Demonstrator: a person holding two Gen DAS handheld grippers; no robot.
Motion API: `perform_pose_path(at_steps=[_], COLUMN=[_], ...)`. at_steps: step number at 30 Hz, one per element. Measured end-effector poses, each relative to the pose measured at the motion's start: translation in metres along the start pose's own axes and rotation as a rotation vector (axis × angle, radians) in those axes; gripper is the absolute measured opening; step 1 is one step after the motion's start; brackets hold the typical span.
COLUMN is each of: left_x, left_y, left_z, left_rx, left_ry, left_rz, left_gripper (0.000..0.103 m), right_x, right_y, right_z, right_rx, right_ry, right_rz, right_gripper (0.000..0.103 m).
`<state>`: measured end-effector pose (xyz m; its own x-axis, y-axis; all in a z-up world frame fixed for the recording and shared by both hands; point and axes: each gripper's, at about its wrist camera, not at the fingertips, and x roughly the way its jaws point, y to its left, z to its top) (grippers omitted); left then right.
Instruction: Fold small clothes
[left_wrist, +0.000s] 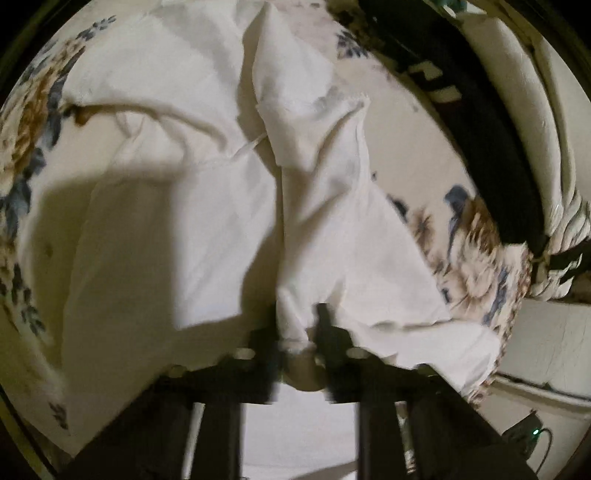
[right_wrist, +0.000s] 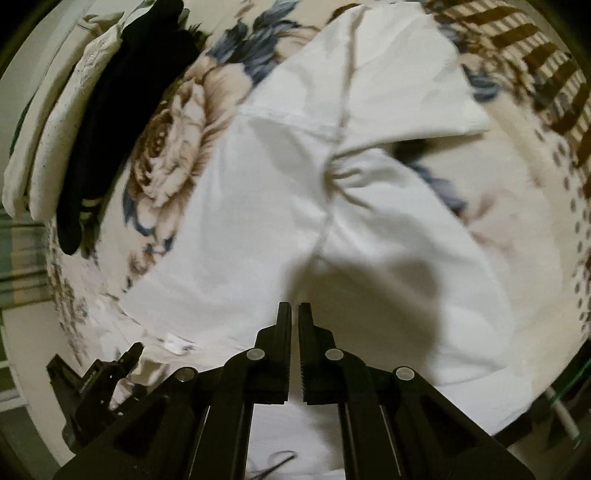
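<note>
My left gripper (left_wrist: 299, 332) is clamped on a bunched edge of the white cotton garment (left_wrist: 207, 206), which spreads away ahead of its fingers over the cream bedspread printed with blue and brown flowers (left_wrist: 472, 254). My right gripper (right_wrist: 295, 314) has its jaws pressed together just above the same garment (right_wrist: 280, 192), and I cannot tell whether any cloth is pinched between them; a black folded garment (right_wrist: 122, 122) lies well off to its left.
</note>
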<state>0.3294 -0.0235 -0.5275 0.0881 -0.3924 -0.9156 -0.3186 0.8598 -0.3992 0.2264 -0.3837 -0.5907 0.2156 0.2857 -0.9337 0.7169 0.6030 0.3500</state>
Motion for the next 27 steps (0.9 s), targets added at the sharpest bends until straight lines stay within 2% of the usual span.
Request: perform_pose_path(at_steps=[3, 6, 7, 8, 10, 12, 14, 15, 17, 22, 27], left_x=[-0.003, -0.007, -0.009, -0.011, -0.013, -0.013, -0.017, -0.020, -0.026, -0.032, -0.007], left_y=[0.008, 0.015, 0.017, 0.018, 0.018, 0.014, 0.014, 0.015, 0.016, 0.016, 0.018], left_z=[-0.013, -0.018, -0.019, -0.019, -0.019, -0.019, -0.021, -0.023, -0.027, -0.050, -0.063], left_rx=[0.028, 0.034, 0.037, 0.039, 0.041, 0.051, 0.063, 0.063, 0.070, 0.089, 0.078], left_ry=[0.000, 0.000, -0.005, -0.008, -0.013, -0.024, -0.038, -0.047, -0.062, -0.065, -0.007], left_rz=[0.021, 0.030, 0.031, 0.031, 0.029, 0.030, 0.031, 0.026, 0.027, 0.015, 0.030], left_gripper=[0.012, 0.012, 0.012, 0.012, 0.012, 0.009, 0.007, 0.006, 0.006, 0.006, 0.009], right_x=[0.003, 0.007, 0.008, 0.009, 0.010, 0.015, 0.029, 0.036, 0.040, 0.002, -0.001], right_y=[-0.014, -0.029, -0.031, -0.031, -0.032, -0.028, -0.018, -0.016, -0.010, 0.007, -0.017], right_z=[-0.001, 0.000, 0.000, 0.001, 0.002, 0.003, 0.005, 0.006, 0.004, -0.010, -0.020], right_rx=[0.023, 0.097, 0.111, 0.119, 0.132, 0.154, 0.172, 0.178, 0.184, 0.040, 0.023], right_ry=[0.029, 0.069, 0.075, 0.080, 0.075, 0.073, 0.097, 0.104, 0.080, -0.017, 0.005], right_rz=[0.015, 0.126, 0.159, 0.182, 0.237, 0.285, 0.277, 0.259, 0.219, 0.112, 0.016], right_gripper=[0.004, 0.006, 0.011, 0.025, 0.046, 0.046, 0.046, 0.045, 0.004, 0.003, 0.003])
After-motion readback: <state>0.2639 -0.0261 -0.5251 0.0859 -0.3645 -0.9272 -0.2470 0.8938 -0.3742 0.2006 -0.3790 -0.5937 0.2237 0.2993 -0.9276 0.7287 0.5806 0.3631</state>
